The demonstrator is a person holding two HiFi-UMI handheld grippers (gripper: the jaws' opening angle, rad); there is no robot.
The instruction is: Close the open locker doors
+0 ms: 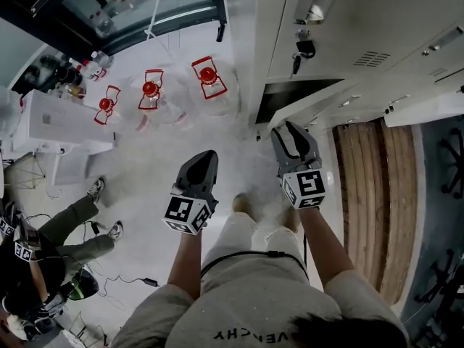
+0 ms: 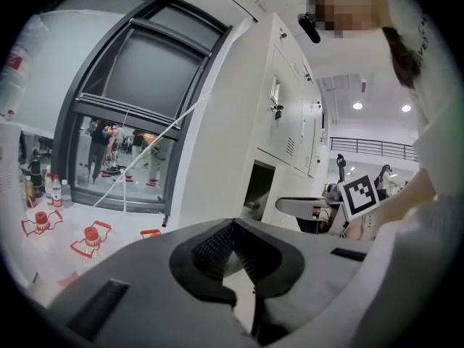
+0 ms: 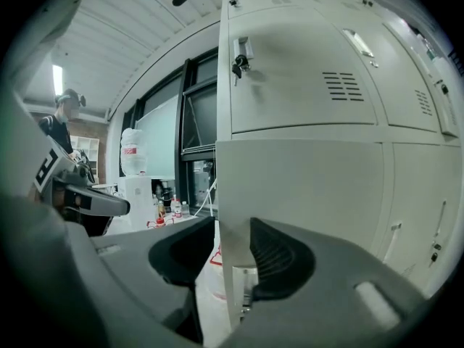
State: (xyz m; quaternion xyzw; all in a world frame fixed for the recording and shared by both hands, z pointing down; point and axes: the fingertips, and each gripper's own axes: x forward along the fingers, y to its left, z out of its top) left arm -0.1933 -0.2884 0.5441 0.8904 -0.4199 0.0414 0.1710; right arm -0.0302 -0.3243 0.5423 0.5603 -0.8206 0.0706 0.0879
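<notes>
The white lockers (image 1: 362, 27) stand ahead on my right. The low locker door (image 1: 319, 104) hangs open beside its dark opening (image 1: 290, 96), which also shows as the dark opening (image 2: 259, 187) in the left gripper view. My right gripper (image 1: 291, 129) is at that door's free edge. In the right gripper view the door's edge (image 3: 232, 216) runs between the jaws of the right gripper (image 3: 230, 256), and both pads lie against it. My left gripper (image 1: 205, 159) hangs over bare floor left of the lockers. The left gripper (image 2: 233, 223) has its tips together and holds nothing.
Another white door slab (image 1: 428, 111) juts out further right along the lockers. Three water bottles with red handles (image 1: 208, 75) stand on the floor ahead left. A person (image 1: 51, 245) sits at the left. Wooden slats (image 1: 377, 187) lie to my right.
</notes>
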